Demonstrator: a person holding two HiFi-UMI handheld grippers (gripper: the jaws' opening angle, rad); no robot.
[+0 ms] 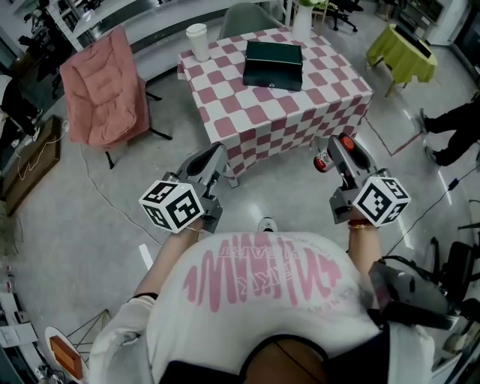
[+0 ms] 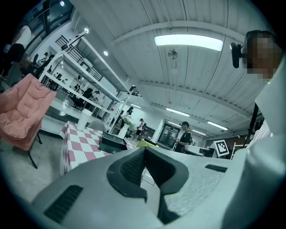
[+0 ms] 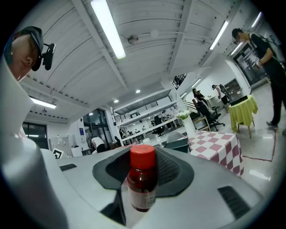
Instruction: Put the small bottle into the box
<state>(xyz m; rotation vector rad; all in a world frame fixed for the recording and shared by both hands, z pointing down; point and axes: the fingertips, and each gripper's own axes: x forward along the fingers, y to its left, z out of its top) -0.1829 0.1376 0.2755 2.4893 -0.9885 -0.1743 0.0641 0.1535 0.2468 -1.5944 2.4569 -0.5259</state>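
A small dark-red bottle (image 1: 328,157) with a red cap sits between the jaws of my right gripper (image 1: 337,150), which is shut on it. In the right gripper view the bottle (image 3: 142,184) stands upright between the pads of that gripper (image 3: 144,172). The dark green box (image 1: 272,64) lies closed on the red-and-white checked table (image 1: 300,105), ahead of both grippers. My left gripper (image 1: 216,159) hangs over the floor by the table's near edge, its jaws together and empty. The left gripper view shows that gripper (image 2: 145,154) and the box (image 2: 112,143) beyond it.
A white cup (image 1: 198,41) and a white vase (image 1: 302,19) stand at the table's far side. A pink folding chair (image 1: 105,86) is on the left, and a yellow-green covered table (image 1: 401,52) on the right. A person's legs (image 1: 457,124) show at the right edge.
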